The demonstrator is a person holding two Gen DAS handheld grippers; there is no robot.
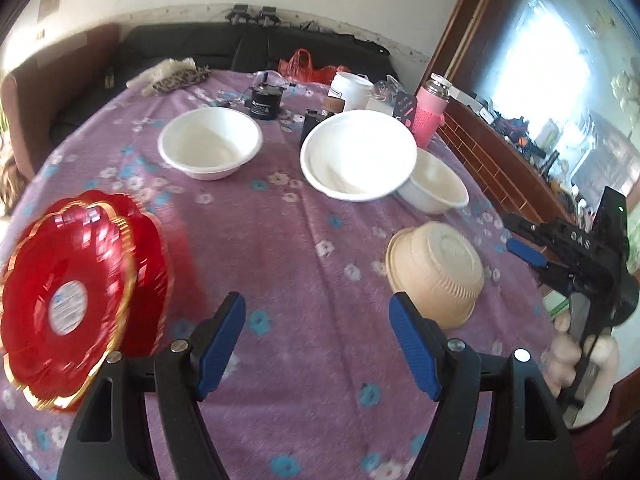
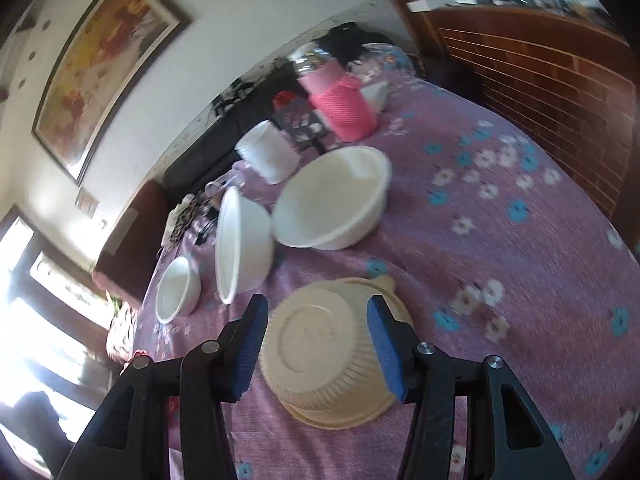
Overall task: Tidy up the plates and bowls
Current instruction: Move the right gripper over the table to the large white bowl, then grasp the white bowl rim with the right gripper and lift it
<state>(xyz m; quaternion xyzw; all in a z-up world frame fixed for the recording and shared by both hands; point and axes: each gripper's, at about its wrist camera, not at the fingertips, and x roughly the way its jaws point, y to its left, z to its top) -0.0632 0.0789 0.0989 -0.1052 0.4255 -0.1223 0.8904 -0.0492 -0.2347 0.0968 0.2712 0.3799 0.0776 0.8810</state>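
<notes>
The beige bowl (image 2: 332, 356) lies upside down on the surface (image 2: 500, 240), likely awaiting stacking with the white bowls (image 2: 332, 200) behind. The right gripper (image 2: 318, 344) straddles it, jaws apart and not visibly pressing. The left gripper (image 1: 318, 344) is released and empty, red plates (image 1: 72, 300) beside it near the surface's edge.

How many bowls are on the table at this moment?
4. One white bowl stands alone at far left; a second white bowl leans tilted on a third; a beige bowl lies upside down nearest. Nested ones may be hidden.
</notes>
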